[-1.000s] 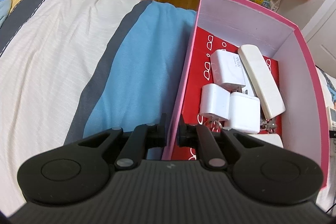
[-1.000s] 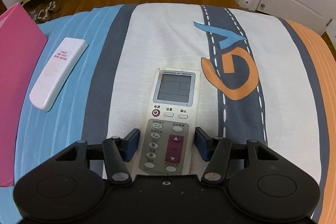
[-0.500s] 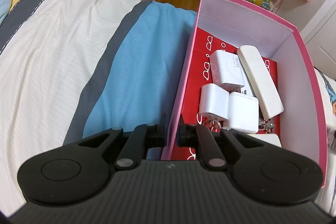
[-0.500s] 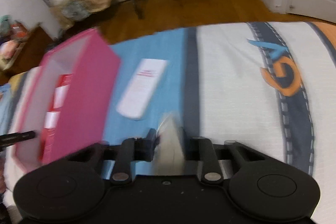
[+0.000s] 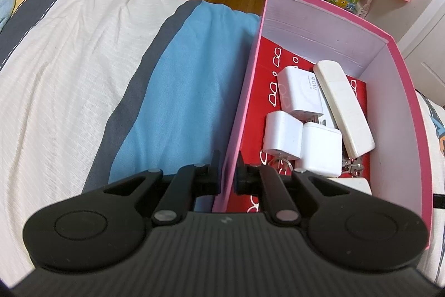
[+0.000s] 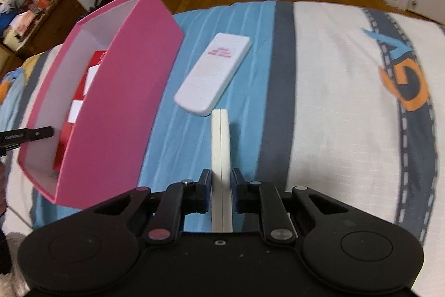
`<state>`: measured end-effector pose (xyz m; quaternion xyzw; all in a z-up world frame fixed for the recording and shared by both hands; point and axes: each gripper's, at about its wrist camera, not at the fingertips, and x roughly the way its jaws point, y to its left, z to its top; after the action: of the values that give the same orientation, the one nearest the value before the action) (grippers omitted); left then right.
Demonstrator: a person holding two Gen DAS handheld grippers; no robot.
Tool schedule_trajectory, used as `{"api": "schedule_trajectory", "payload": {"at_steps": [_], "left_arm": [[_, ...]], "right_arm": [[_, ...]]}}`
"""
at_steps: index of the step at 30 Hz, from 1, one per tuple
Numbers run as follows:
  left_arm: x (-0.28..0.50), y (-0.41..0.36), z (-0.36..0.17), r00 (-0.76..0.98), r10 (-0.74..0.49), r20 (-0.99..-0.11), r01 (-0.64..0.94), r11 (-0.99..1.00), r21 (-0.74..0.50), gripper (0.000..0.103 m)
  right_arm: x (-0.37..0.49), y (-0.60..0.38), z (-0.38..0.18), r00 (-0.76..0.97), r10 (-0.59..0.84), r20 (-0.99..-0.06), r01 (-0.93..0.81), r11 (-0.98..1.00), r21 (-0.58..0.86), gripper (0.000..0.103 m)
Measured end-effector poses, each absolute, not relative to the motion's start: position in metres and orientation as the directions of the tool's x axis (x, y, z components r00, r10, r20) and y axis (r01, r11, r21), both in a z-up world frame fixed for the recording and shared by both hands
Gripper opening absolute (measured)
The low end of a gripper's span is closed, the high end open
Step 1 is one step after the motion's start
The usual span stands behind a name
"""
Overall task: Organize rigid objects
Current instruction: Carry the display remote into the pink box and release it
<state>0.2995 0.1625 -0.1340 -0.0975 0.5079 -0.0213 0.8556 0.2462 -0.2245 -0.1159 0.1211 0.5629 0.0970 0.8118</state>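
We now have the remote [image 6: 221, 155] off the bed [image 6: 319, 91] and pinched edge-on in our right gripper [image 6: 221, 187]. A second ago it lay face up on the white stripe with the jaws standing wide on either side of its lower end; now the jaws are closing the last bit onto its thin sides, the pads pressing on it, and only its narrow white edge shows, sticking forward over the blue stripe. The view has also swung toward the pink box [image 6: 116, 91], which now fills the left of the right wrist picture, so we judge the carry to the box has begun.

Our left gripper [image 5: 228, 171] has not changed: its jaws are narrow, clamped on the near wall of the box [image 5: 411, 113], holding it steady. Inside sit three white chargers [image 5: 300, 93] and a long white remote [image 5: 345, 110] on the red floor, with open floor at the far end.

A second white remote [image 6: 214, 74] lies on the blue stripe just beside the box, untouched, and is likely next.

For the task, this means one more piece is in hand. The grip is near one end, so the remote could pivot; we would keep it level over the rim before letting go.
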Motion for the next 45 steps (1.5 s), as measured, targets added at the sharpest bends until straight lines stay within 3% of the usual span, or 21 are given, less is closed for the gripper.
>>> {"api": "schedule_trajectory", "payload": {"at_steps": [5,9,15,19,21,30,37,39,41,45], "left_arm": [[0.299,0.163,-0.134,0.482,-0.138,-0.865,-0.065,0.979,-0.192,0.007],[0.299,0.163,-0.134,0.482,-0.138,-0.865,-0.064,0.979,-0.192,0.007],[0.299,0.163,-0.134,0.482,-0.143,-0.864,-0.065,0.978,-0.198,0.006],[0.299,0.162,-0.134,0.484,-0.141,-0.864,-0.063,0.979,-0.195,0.006],[0.299,0.163,-0.135,0.485,-0.148,-0.862,-0.065,0.977,-0.204,0.006],[0.3,0.17,-0.137,0.487,-0.181,-0.855,-0.066,0.968,-0.243,0.007],[0.301,0.171,-0.138,0.486,-0.192,-0.853,-0.059,0.966,-0.251,0.007],[0.301,0.172,-0.139,0.484,-0.194,-0.853,-0.059,0.966,-0.253,0.007],[0.301,0.172,-0.138,0.483,-0.198,-0.853,-0.06,0.964,-0.258,0.007],[0.301,0.17,-0.137,0.484,-0.188,-0.855,-0.058,0.967,-0.246,0.007]], "right_arm": [[0.245,-0.214,-0.133,0.319,0.224,-0.921,0.0,0.972,0.236,0.022],[0.243,-0.225,-0.119,0.356,0.291,-0.888,0.044,0.944,0.327,0.02],[0.234,-0.243,-0.087,0.443,0.536,-0.719,0.089,0.772,0.63,0.021],[0.237,-0.214,-0.066,0.465,0.667,-0.582,-0.012,0.662,0.749,0.021],[0.244,-0.184,-0.062,0.448,0.695,-0.562,-0.043,0.645,0.763,0.021],[0.313,-0.043,-0.109,0.351,0.648,-0.676,0.03,0.714,0.7,0.021],[0.321,-0.012,-0.142,0.324,0.642,-0.695,0.123,0.699,0.704,0.024],[0.316,-0.014,-0.14,0.303,0.627,-0.717,0.107,0.726,0.68,0.026],[0.314,-0.017,-0.128,0.304,0.601,-0.739,0.055,0.763,0.644,0.039],[0.3,-0.04,-0.086,0.373,0.532,-0.76,-0.117,0.84,0.53,0.04]]}}
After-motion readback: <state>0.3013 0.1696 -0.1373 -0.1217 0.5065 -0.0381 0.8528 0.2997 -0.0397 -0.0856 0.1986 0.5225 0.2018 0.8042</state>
